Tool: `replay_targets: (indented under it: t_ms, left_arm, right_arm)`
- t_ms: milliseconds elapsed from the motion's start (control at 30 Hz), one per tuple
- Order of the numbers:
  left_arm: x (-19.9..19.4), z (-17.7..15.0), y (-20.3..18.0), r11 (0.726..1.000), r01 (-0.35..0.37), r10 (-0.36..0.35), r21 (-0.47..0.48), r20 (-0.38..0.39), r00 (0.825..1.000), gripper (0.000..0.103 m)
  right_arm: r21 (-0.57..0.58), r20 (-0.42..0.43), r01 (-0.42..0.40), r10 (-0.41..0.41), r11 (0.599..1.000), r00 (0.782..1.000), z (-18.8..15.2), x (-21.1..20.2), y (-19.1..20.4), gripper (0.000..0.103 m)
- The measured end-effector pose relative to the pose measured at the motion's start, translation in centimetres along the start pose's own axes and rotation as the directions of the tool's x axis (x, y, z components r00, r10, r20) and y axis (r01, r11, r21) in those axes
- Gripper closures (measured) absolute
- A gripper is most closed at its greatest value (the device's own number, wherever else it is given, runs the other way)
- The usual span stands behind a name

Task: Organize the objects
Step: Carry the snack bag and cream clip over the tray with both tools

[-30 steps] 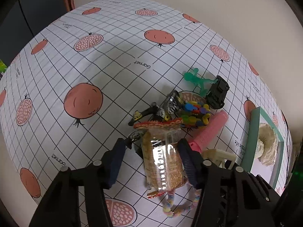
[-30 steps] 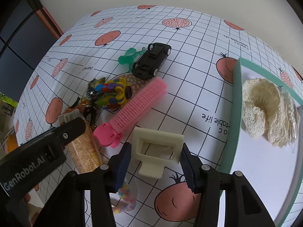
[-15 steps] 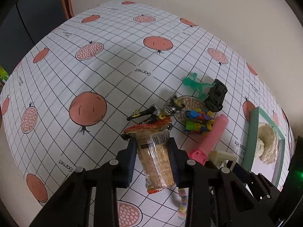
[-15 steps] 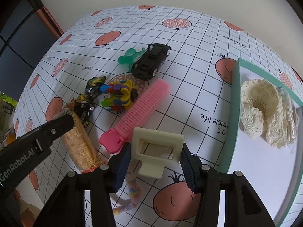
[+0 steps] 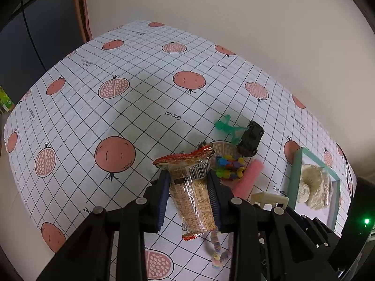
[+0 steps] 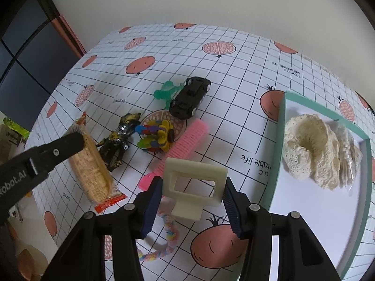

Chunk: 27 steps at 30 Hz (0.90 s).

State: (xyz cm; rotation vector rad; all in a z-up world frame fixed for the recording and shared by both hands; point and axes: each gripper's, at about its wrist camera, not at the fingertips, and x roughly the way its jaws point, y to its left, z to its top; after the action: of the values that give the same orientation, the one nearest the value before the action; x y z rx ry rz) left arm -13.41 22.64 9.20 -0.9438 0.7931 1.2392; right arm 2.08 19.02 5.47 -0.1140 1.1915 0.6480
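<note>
The left claw (image 5: pixel 188 196) pinches a cracker packet (image 5: pixel 192 187) above the desk (image 5: pixel 98 121). The right claw (image 6: pixel 191 201) grips a cream plastic buckle (image 6: pixel 194 185) beside the teal tray (image 6: pixel 280 145).

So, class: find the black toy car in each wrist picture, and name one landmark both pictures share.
Left wrist view: black toy car right of centre, beside the green figure.
Right wrist view: black toy car upper centre, right of the green figure.
Shared landmark: the teal-rimmed tray.
</note>
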Motion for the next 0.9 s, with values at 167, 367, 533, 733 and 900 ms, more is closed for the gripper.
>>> replay_targets:
  t_ms: [167,367,533,733,900]
  left_arm:
    - [-0.2,0.1,-0.3,1.000,0.009,-0.009,-0.003,0.007,1.000,0.069]
    - [-1.0,-0.2,-2.2,0.999,0.039,-0.039,0.012,0.022,0.999,0.069]
    - [-1.1,-0.7,-4.6,0.997,0.075,-0.075,0.037,0.020,0.997,0.069]
    - [-1.2,-2.0,-8.6,0.990,0.117,-0.118,0.077,0.008,0.993,0.069]
    - [-1.1,-3.2,-11.8,0.982,0.150,-0.150,0.116,-0.011,0.989,0.069]
  right_arm:
    - [0.009,0.019,-0.001,0.001,1.000,1.000,0.2,-0.8,-0.6,0.049]
    - [0.041,0.043,0.010,-0.012,0.999,0.999,0.1,-2.2,-2.6,0.049]
    - [0.088,0.068,0.027,-0.033,0.996,0.997,-0.1,-3.6,-5.6,0.049]
    - [0.169,0.083,0.049,-0.064,0.984,0.994,-0.8,-5.0,-10.1,0.049]
    - [0.233,0.084,0.077,-0.099,0.969,0.992,-1.8,-5.7,-13.9,0.049]
